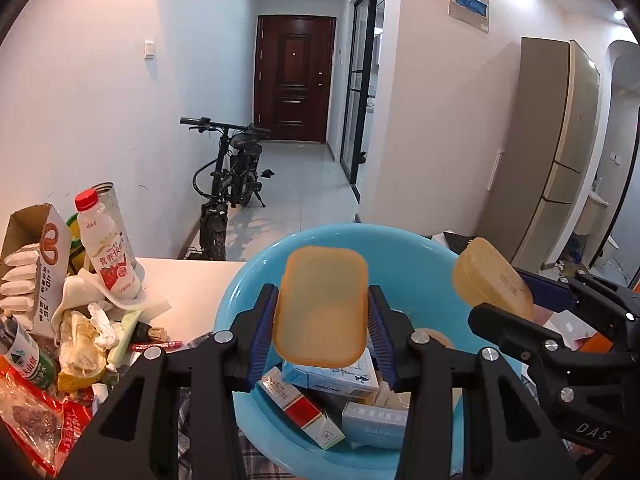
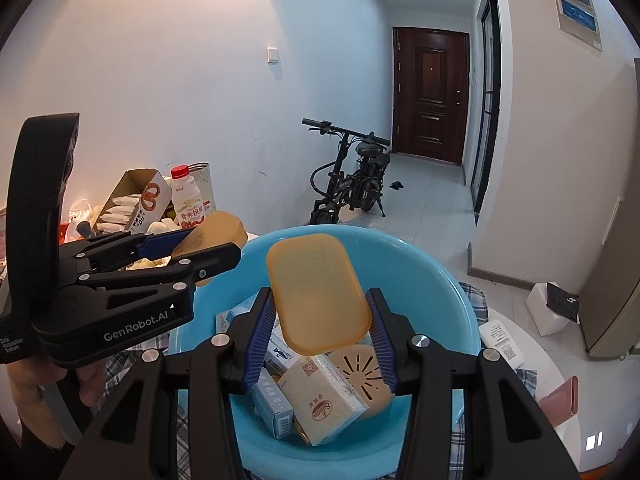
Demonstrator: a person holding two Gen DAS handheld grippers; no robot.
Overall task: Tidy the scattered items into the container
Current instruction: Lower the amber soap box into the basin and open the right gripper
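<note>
Both grippers (left (image 1: 321, 322), right (image 2: 320, 318)) grip amber trays over the basin (image 2: 420, 264) rim.

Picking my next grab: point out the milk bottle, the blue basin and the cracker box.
milk bottle (image 1: 110, 250), left wrist view, on its label.
blue basin (image 2: 420, 264), right wrist view, on its inner wall.
cracker box (image 1: 50, 276), left wrist view, on its printed side.

Hidden and cut off

The orange tray (image 2: 318, 294) covers part of the boxes (image 2: 320, 398) beneath; the snack bag (image 1: 36, 420) runs off frame.
</note>
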